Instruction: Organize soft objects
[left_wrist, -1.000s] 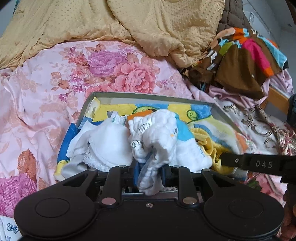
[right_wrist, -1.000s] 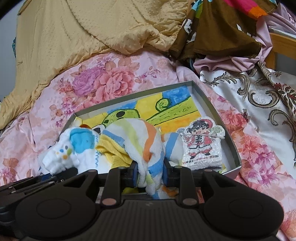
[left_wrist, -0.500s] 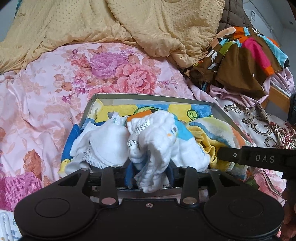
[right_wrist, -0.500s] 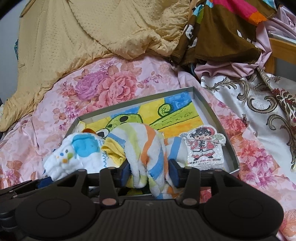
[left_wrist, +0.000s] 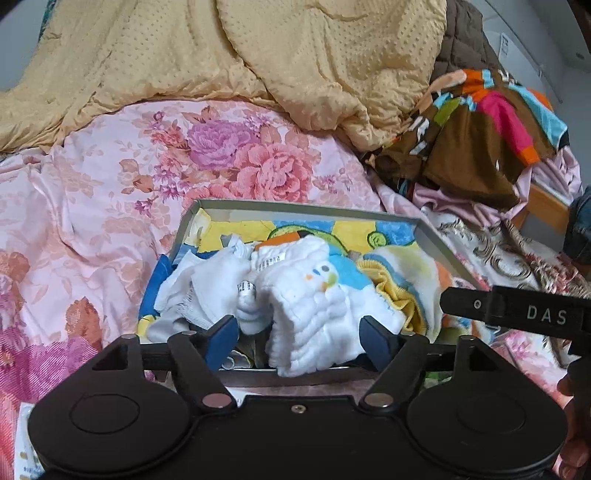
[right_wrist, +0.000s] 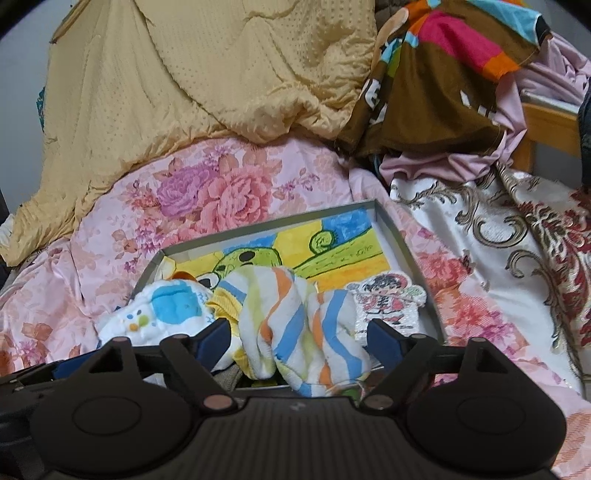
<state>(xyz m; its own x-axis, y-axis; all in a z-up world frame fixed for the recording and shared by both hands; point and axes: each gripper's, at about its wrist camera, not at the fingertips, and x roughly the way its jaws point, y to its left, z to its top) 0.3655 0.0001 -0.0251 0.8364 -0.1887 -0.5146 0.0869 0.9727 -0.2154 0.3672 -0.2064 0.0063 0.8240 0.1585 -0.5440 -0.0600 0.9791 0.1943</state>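
Note:
A shallow grey tray (left_wrist: 295, 205) with a cartoon picture on its floor lies on the bed. At its near edge rests a white quilted cloth (left_wrist: 317, 306) with a blue patch, between the fingers of my left gripper (left_wrist: 299, 336). The jaws are opening and the pads stand clear of the cloth. Beside it lies a plain white cloth (left_wrist: 210, 284). In the right wrist view a striped towel (right_wrist: 295, 321) drapes over the tray's (right_wrist: 406, 258) front rim between the pads of my right gripper (right_wrist: 299, 339), which is also opening and not pressing it.
A cartoon-figure packet (right_wrist: 388, 306) lies in the tray's right corner. A yellow quilt (left_wrist: 258, 55) and a brown multicoloured garment (left_wrist: 480, 129) are heaped behind on the pink floral sheet (left_wrist: 92, 184). A white gold-patterned cloth (right_wrist: 498, 240) and wooden bed frame (right_wrist: 550, 125) are on the right.
Both grippers' jaws have spread from shut on the cloths to wide apart, letting go of the white cloth and the striped towel. Both grippers drew back and up a little.

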